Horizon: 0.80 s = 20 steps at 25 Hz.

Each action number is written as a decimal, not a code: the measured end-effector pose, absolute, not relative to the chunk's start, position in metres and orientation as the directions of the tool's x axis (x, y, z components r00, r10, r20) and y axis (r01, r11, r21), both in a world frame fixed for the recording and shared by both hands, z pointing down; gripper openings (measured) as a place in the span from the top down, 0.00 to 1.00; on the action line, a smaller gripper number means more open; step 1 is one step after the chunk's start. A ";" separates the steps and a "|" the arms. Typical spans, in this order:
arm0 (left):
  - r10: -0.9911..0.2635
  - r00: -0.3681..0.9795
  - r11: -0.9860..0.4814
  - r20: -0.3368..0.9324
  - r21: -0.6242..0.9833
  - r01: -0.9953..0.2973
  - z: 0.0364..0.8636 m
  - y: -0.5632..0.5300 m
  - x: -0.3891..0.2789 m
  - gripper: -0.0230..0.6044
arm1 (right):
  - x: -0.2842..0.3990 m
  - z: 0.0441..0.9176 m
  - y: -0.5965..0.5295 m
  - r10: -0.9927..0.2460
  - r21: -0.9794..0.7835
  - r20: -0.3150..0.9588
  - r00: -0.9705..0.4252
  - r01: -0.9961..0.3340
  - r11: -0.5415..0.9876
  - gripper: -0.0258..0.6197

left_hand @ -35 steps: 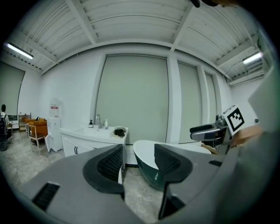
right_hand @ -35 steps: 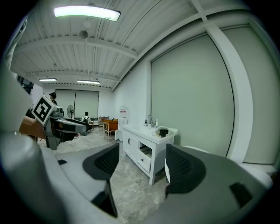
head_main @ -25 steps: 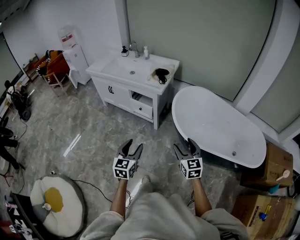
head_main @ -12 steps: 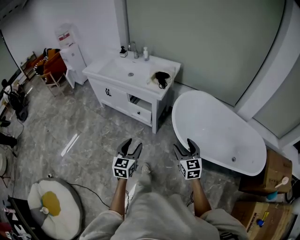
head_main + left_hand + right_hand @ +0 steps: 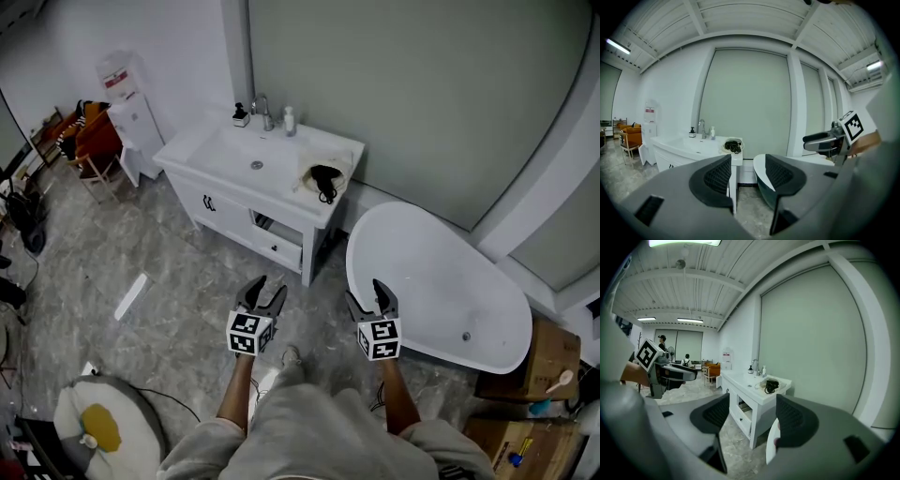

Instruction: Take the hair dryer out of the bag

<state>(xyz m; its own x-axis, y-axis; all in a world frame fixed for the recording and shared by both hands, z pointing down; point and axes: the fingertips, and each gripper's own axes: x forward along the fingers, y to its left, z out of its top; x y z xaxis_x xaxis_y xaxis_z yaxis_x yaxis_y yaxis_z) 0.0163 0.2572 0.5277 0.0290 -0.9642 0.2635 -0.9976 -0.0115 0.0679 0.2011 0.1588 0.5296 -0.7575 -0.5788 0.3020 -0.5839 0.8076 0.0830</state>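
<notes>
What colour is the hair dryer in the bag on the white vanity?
Black hair dryer in a pale cream bag; head view shows it best.

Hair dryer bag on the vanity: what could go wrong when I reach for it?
The bag sits at the vanity's right end near the edge, so pulling the hair dryer may drag it off. Its black cord looks looped and could snag. The bathtub stands close beside that end, crowding the right gripper.
</notes>
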 end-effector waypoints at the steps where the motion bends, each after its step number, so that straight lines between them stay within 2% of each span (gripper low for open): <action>1: -0.964 0.030 -0.012 0.263 0.067 -0.998 0.526 0.248 0.007 0.64 | 0.192 0.527 0.149 -0.580 0.084 0.301 -0.757 -0.585 0.807 0.51; 9: -0.967 0.038 -0.023 0.252 0.063 -0.998 0.512 0.174 -0.063 0.64 | 0.124 0.514 0.078 -0.590 0.094 0.293 -0.752 -0.592 0.801 0.51; 20: -0.966 0.086 -0.072 0.244 0.068 -0.995 0.510 0.092 -0.121 0.64 | 0.066 0.515 0.008 -0.618 0.108 0.305 -0.725 -0.618 0.778 0.51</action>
